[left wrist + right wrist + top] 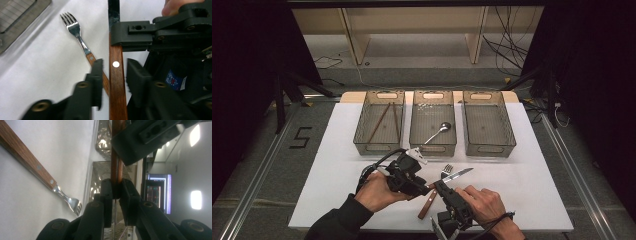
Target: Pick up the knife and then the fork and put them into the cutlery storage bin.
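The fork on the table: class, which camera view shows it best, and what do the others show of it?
The left gripper view: the fork shows its tines, neck and part of its wooden handle sharply. The right gripper view shows it at an angle, tines foreshortened. In the high view just its small tines are seen.

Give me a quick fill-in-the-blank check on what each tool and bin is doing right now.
The right tool is shut on the ____. The left tool stands ____ around the knife's wooden handle. The fork lies on the ____. The middle bin holds a ____.
Missing words: knife; open; table; spoon
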